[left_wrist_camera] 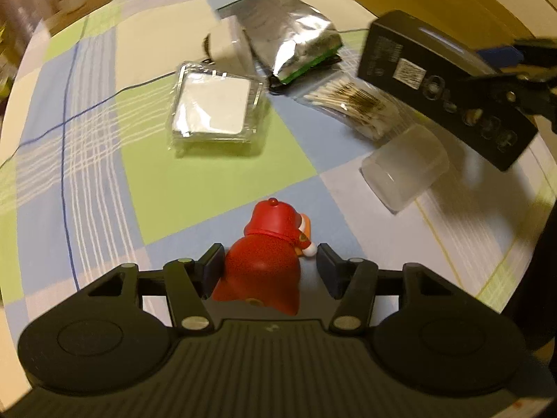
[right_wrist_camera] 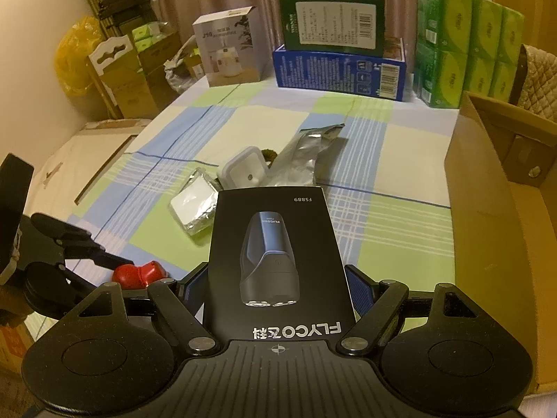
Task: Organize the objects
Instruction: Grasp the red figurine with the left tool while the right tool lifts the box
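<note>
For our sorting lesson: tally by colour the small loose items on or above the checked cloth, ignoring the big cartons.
Red: 1, figurine
Black: 1, shaver box
Silver: 1, foil bag
White or clear: 4, wrapped pad, square case, swab bag, cup
Total: 7

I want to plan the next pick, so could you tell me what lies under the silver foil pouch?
The silver foil pouch lies on a flat green-edged dark item that peeks out at its near end. What that item is stays covered.
</note>
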